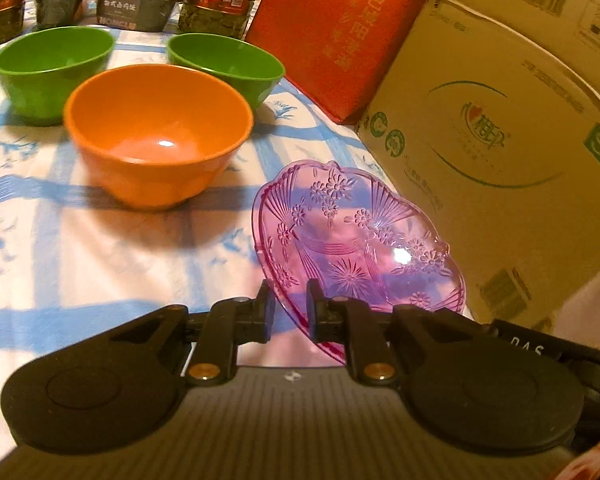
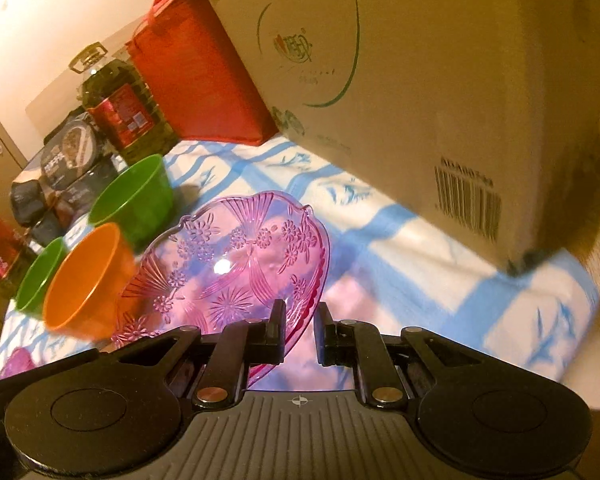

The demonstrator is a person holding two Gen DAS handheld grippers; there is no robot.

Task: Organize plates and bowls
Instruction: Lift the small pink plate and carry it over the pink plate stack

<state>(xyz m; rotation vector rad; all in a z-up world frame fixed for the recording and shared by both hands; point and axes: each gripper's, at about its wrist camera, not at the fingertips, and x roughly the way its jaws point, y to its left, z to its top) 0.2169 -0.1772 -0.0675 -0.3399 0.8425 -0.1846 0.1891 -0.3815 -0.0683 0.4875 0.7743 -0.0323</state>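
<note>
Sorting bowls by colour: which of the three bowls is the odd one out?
The orange bowl, nearest the camera in the left wrist view; the two bowls behind it are both green.

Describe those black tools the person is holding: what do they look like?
Both the left gripper and the right gripper are matte black, with two short fingers on hinged links, brass-coloured pins, two round discs, and a ribbed grey body with a small crosshair mark.

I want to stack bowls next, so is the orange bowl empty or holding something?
Empty. The left wrist view looks into the orange bowl and shows only its bare glossy bottom with a light glint.
</note>
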